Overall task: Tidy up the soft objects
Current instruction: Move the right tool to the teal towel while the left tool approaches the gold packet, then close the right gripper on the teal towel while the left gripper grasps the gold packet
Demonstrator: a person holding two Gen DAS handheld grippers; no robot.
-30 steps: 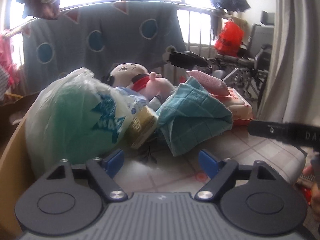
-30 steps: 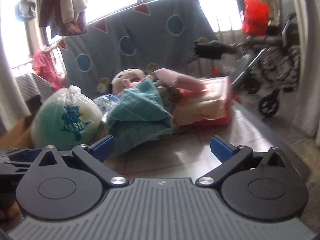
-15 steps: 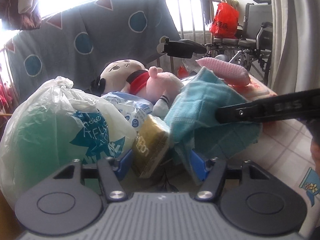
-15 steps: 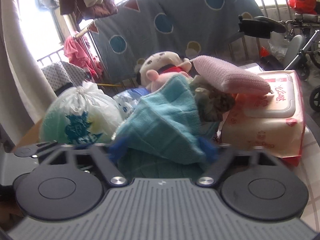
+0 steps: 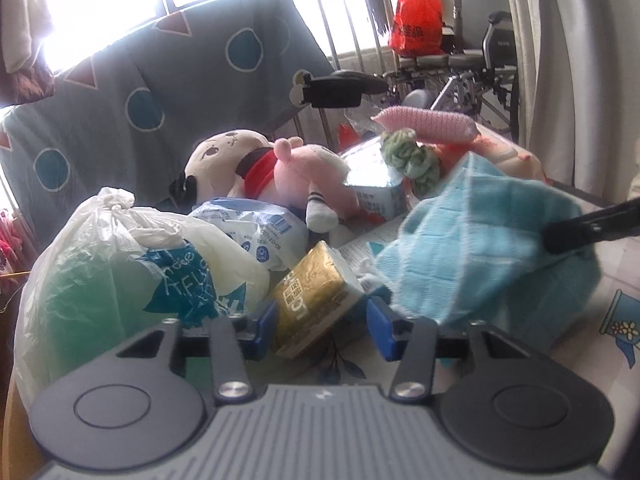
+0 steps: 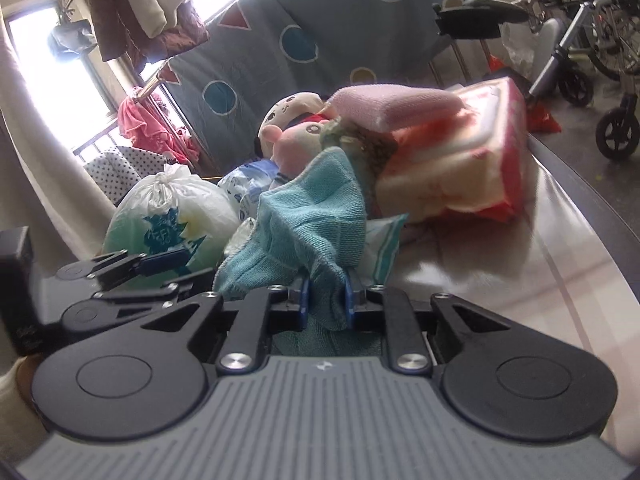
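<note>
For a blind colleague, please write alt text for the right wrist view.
The right gripper has just closed its jaws on a fold of the teal towel, at the front of a table. Behind lie a red tissue pack, a pink knitted piece, plush toys and a knotted plastic bag.

Teal towel [image 6: 316, 216]: looped terry cloth, matt. Tied bag [image 5: 120, 264]: thin crinkled plastic, translucent. Gold tissue pack [image 5: 316, 292]: glossy film. Table [image 6: 520, 272]: smooth, reflective.
</note>
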